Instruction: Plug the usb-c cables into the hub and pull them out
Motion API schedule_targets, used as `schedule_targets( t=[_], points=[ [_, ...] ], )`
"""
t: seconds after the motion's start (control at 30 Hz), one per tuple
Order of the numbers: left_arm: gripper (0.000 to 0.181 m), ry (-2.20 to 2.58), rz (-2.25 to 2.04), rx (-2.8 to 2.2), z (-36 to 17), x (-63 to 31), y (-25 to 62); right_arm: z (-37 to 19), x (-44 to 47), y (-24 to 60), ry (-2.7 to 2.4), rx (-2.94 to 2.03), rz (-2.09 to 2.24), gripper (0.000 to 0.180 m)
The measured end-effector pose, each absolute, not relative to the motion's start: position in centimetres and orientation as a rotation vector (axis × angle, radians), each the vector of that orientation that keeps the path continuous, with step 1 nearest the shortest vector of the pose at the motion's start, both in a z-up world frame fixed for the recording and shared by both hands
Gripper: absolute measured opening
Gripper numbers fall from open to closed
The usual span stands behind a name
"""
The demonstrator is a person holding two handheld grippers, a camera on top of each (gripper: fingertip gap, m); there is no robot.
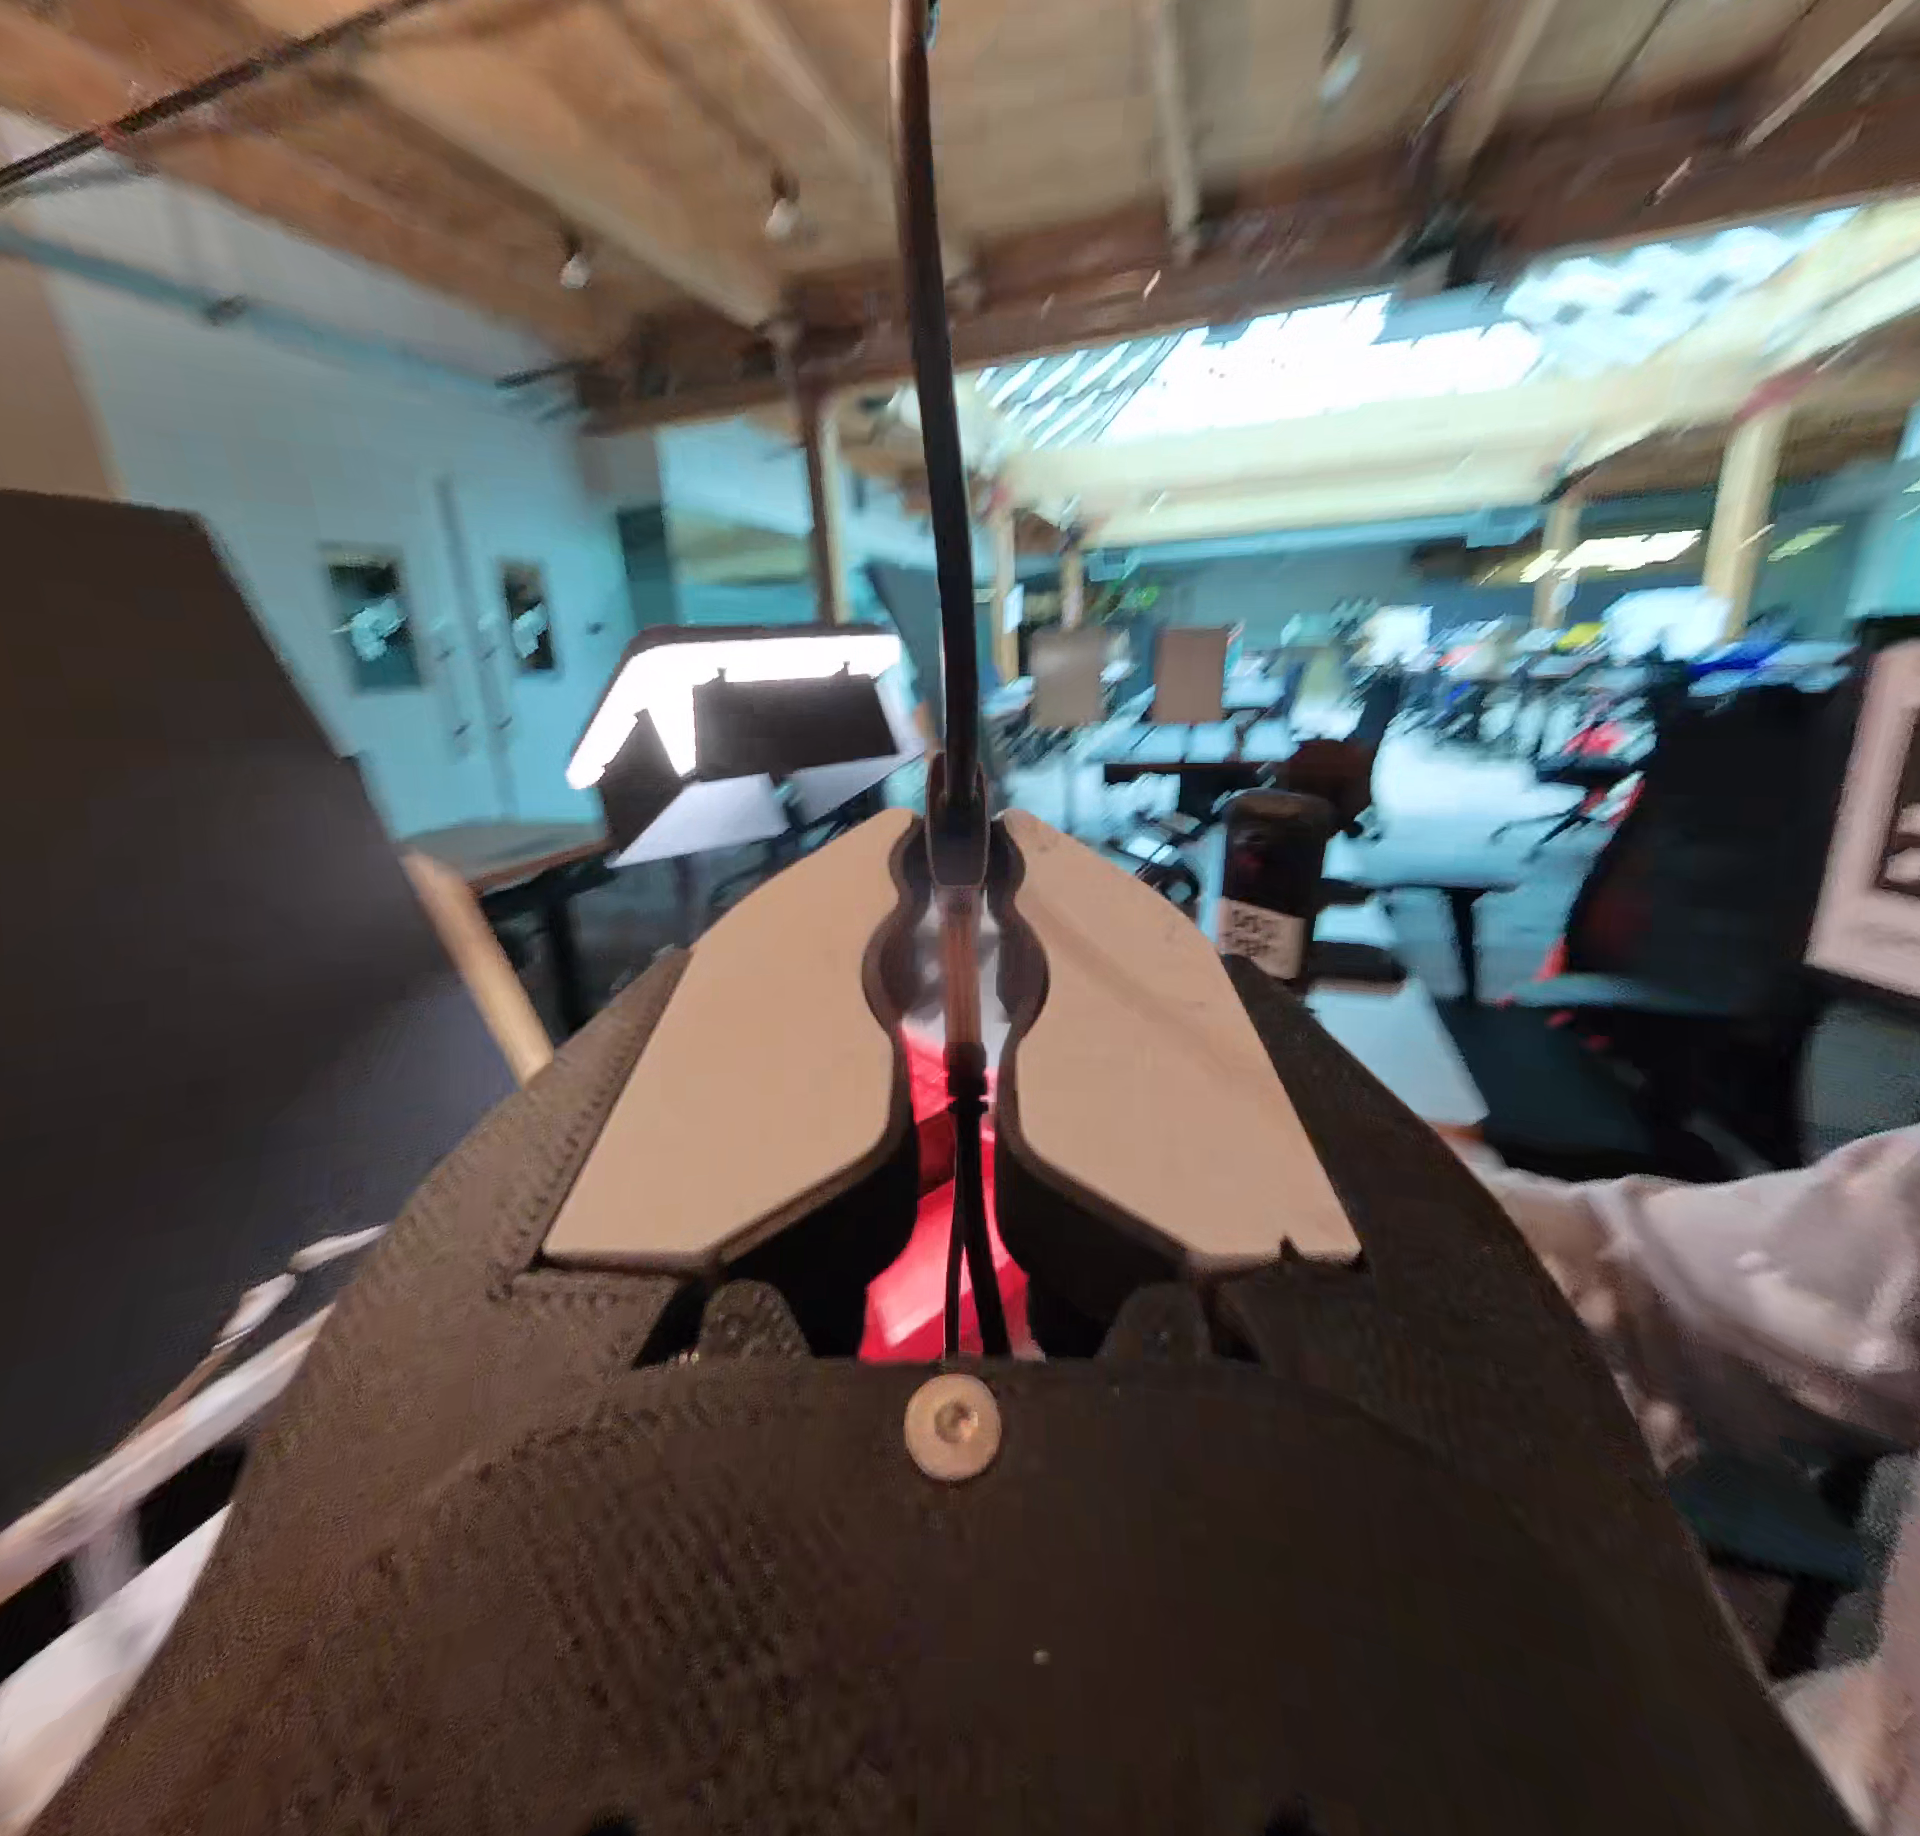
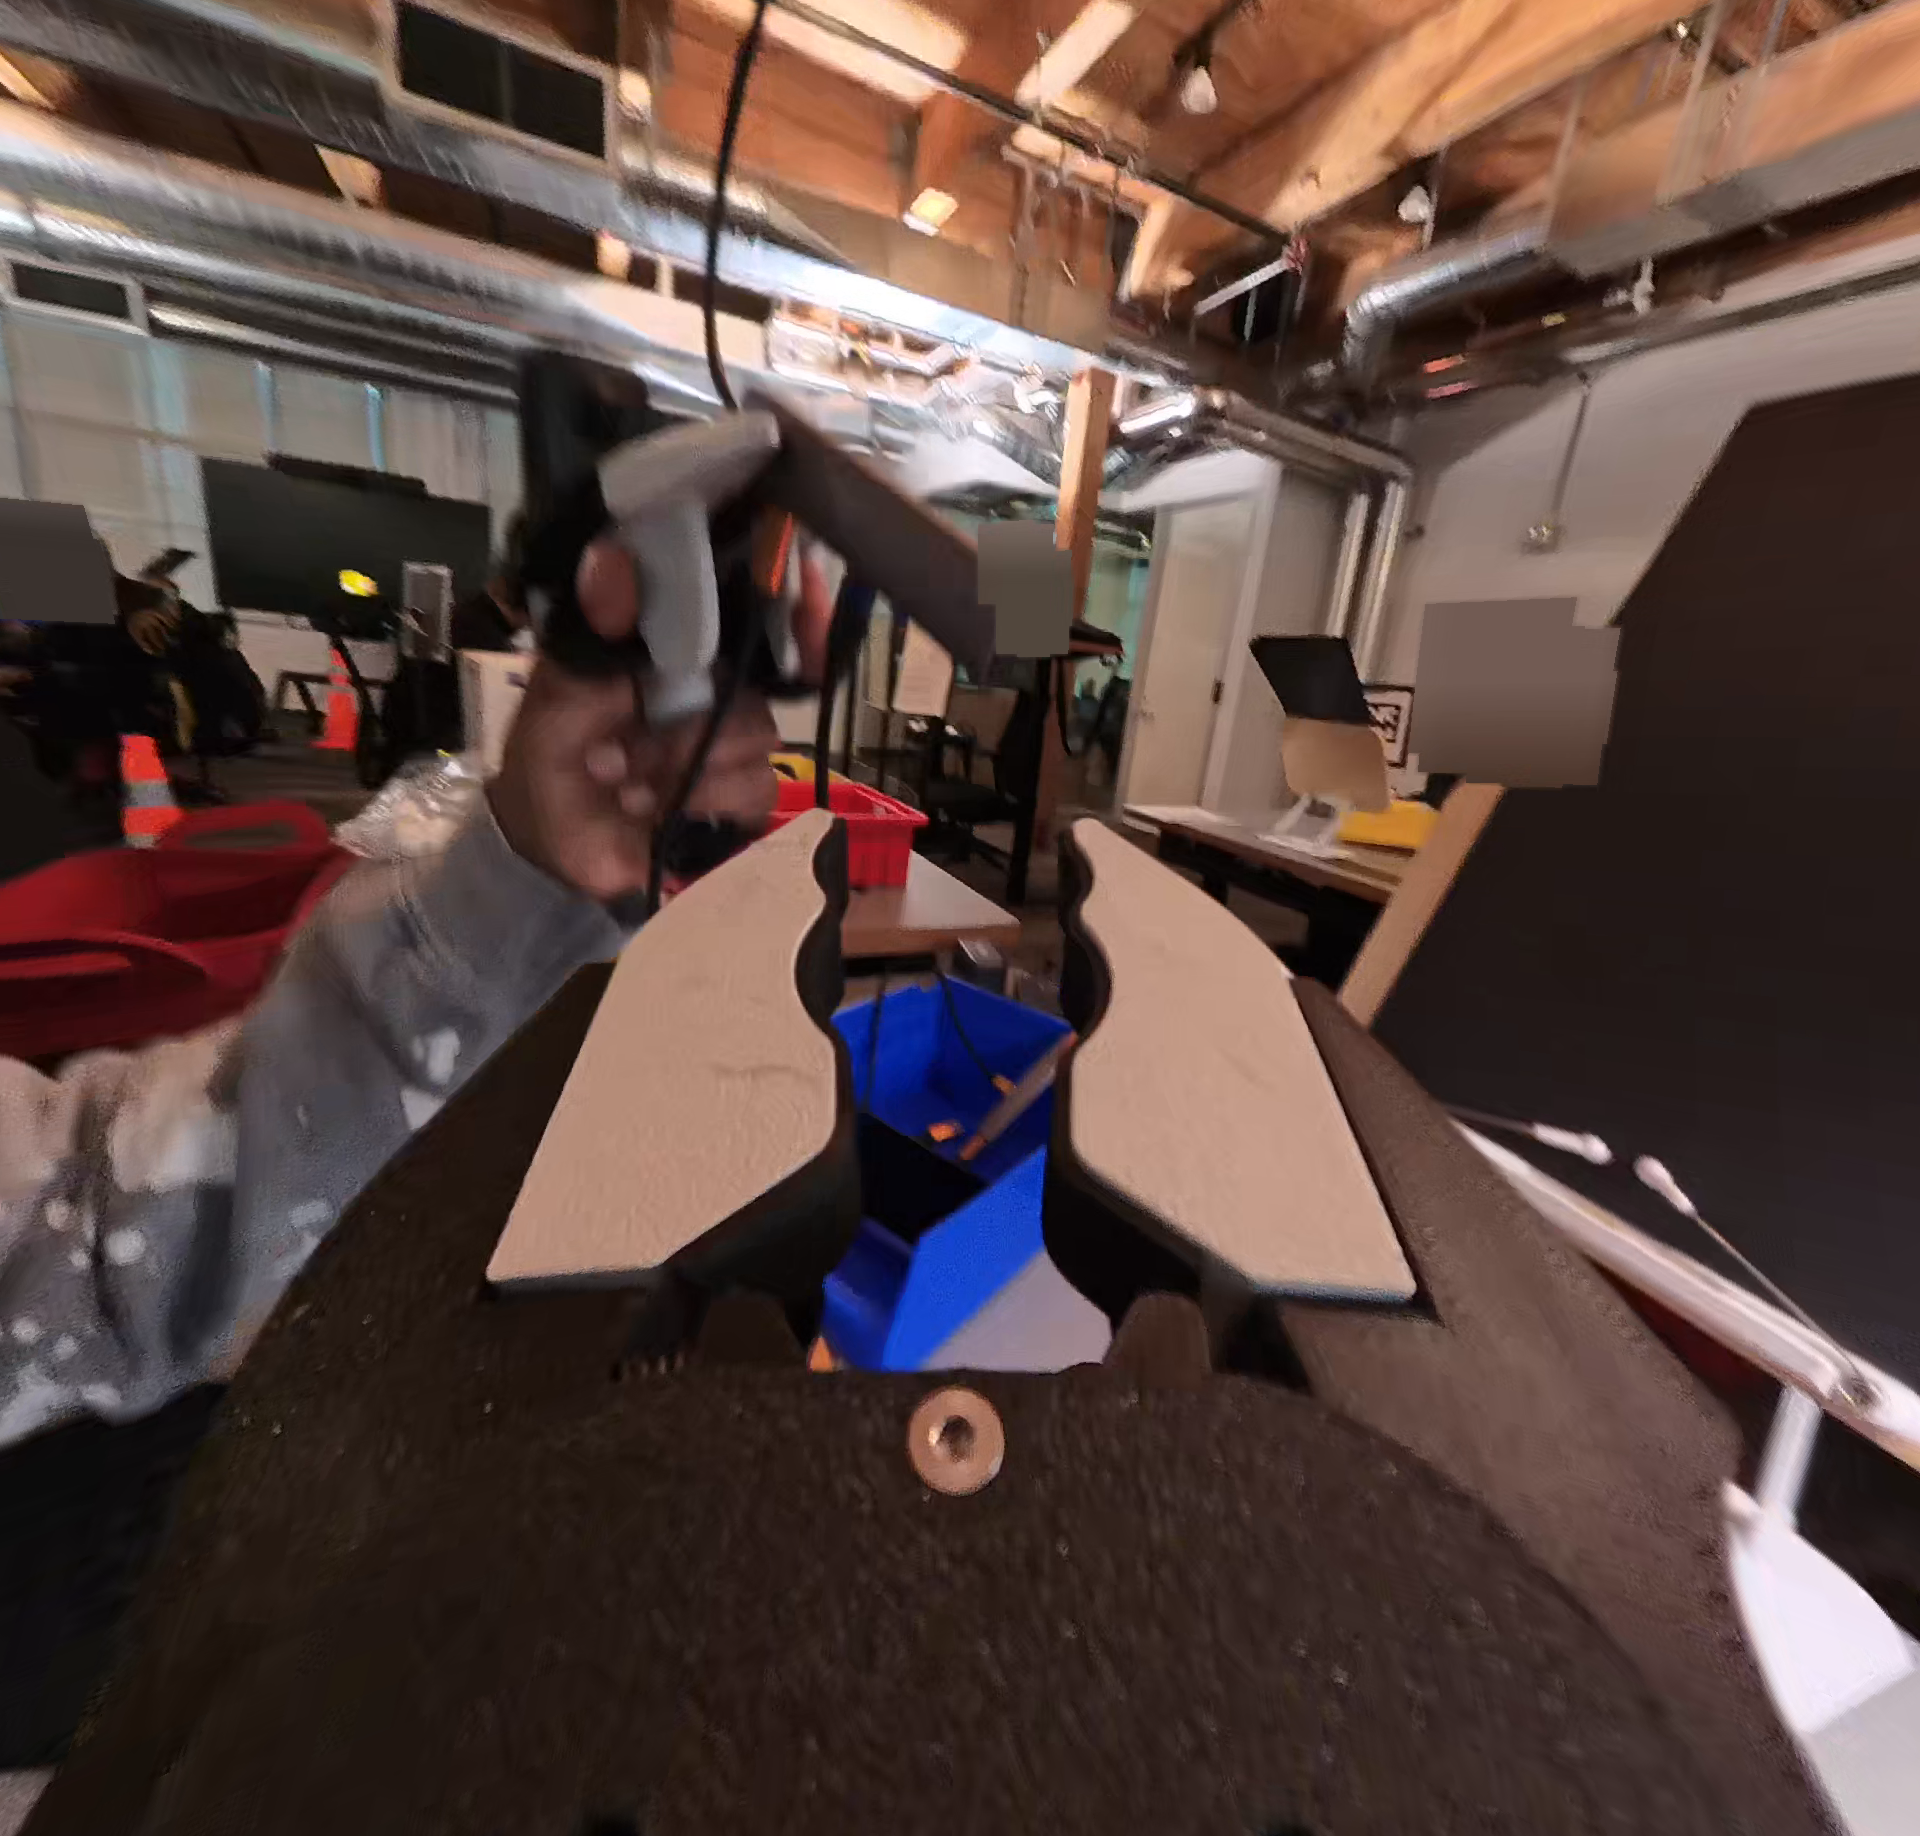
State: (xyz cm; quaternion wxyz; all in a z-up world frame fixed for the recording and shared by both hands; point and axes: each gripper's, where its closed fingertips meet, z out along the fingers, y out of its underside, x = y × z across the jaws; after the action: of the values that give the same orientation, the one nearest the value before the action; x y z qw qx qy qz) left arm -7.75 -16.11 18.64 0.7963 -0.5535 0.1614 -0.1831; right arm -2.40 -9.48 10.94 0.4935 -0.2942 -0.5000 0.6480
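Wooden beams and planks form the ceiling (image 2: 1039, 51) of a large open workshop, with silver ducts (image 2: 312, 259) running beneath them in the right wrist view. Both views tilt upward and are blurred, so little of any table shows; desks and office chairs (image 1: 1683, 934) sit far back in the left wrist view, under a bright skylight.

A dark panel (image 1: 187, 851) stands at the left edge of the left wrist view, and a similar dark panel (image 2: 1714, 851) fills the right side of the right wrist view. Below the right tongs (image 2: 948, 872) lies a blue bin (image 2: 935, 1256) holding thin cables with orange ends. Red bins (image 2: 135, 924) sit at the left of that view, and orange cones (image 2: 145, 789) stand behind them.

The right tongs are open and hold nothing. A person's hand (image 2: 613, 778), in a pale patterned sleeve (image 2: 343, 1038), holds the other tool raised at the left of that view.

The left tongs (image 1: 958, 841) are closed on a black usb-c cable (image 1: 940, 436). Its clear plug housing sits between the 2 fingers (image 1: 769, 1048), and the cord rises steeply upward toward the ceiling, curving slightly at its top. Thin black strands hang below the plug over something red and blurred. I cannot see the hub in either view.
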Motion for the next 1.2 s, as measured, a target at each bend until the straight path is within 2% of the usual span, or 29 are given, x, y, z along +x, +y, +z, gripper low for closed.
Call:
schedule_targets(
  t=[0.13,0.23,0.27,0.37,0.6,0.73,1.0,1.13,1.2],
  points=[
    [0.011,0.351,-0.629,-1.026,16.6,-4.8,-15.7,11.9,-1.6,-10.7,-1.226,-0.664,1.737,0.043],
    [0.01,0.361,-0.75,-1.034,14.5,-3.4,-14.1,11.7,-0.5,-11.6,-1.232,-0.598,1.885,0.026],
    [0.01,0.36,-0.788,-1.042,14.1,-3.1,-13.6,11.9,-0.2,-11.2,-1.2,-0.591,1.916,0.01],
    [0.01,0.337,-0.843,-1.056,13.0,-3.3,-12.8,11.4,-0.2,-10.5,-1.237,-0.606,1.893,0.01],
    [0.022,0.421,-0.491,-1.626,5.2,-7.4,-11.5,9.5,0.4,-5.8,-1.378,-0.794,1.401,0.01],
    [0.02,0.525,-0.304,-1.722,4.3,-6.4,-12.4,6.5,0.4,-3.6,-1.534,-0.917,1.092,0.01],
    [0.034,0.803,-0.068,-1.863,-1.4,-1.9,-9.1,0.0,-0.5,-9.7,-2.001,-0.833,1.054,0.01],
    [0.012,0.902,-0.243,-1.86,-3.1,0.1,-9.6,-0.1,-0.5,-11.1,-2.031,-0.794,1.155,0.01],
    [0.011,0.871,-0.31,-1.799,-2.1,0.4,-9.5,1.2,-0.5,-11.1,-1.957,-0.764,1.265,0.01]
  ],
)
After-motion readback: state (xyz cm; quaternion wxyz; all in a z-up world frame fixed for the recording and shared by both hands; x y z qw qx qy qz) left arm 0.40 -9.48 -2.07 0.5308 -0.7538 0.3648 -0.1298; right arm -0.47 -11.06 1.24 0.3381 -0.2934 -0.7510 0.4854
